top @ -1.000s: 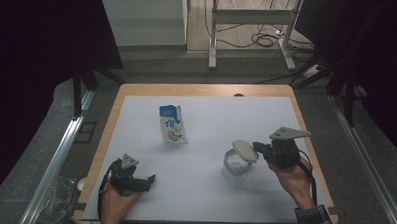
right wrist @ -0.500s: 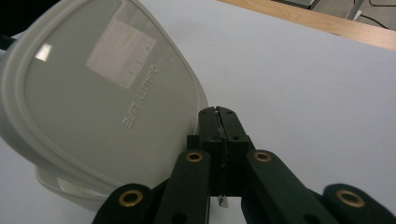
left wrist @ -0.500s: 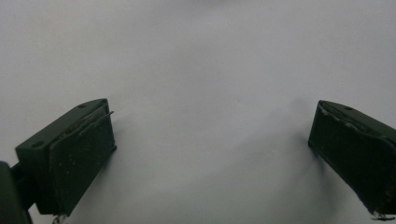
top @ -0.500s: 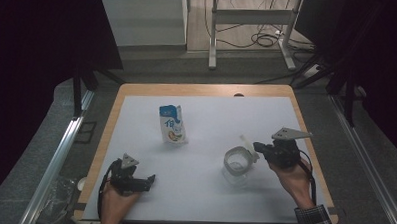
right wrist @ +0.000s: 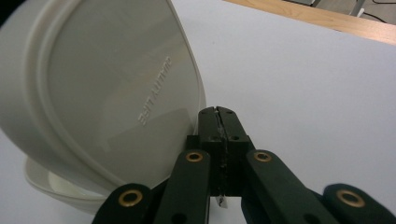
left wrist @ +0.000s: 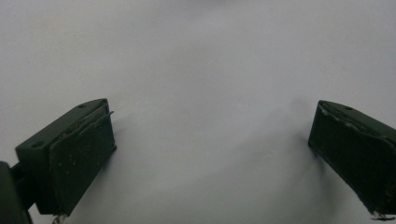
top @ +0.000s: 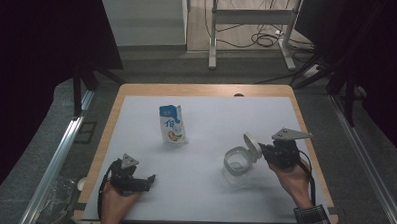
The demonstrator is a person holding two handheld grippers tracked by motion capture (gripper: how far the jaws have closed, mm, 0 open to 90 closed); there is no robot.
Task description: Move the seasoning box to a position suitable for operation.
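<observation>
High view: my right tongs (top: 263, 152) sit at the lower right of the frame, pinched tight on the edge of a white lid (top: 252, 145), which stands tilted on its rim just above and beside a clear round container (top: 237, 162) on the white tabletop (top: 211, 117). In the right gripper view the lid (right wrist: 102, 88) takes up the upper left, its inner face turned towards me; raised letters run across it, mirrored and slanted, and they seem to read "QUALITY LIFE", though I cannot be sure of every letter. My two black jaws meet at the lid's edge at the centre of that frame, with the container's rim (right wrist: 56, 186) showing at the lower left beneath the lid.

My left tongs (top: 145, 180) rest at the lower left of the high view, well apart from the container. In the left gripper view their jaws stand wide over bare white surface, nothing between them.

A small blue and white carton (top: 173, 124) stands upright in the upper middle; its print is too small to read.
</observation>
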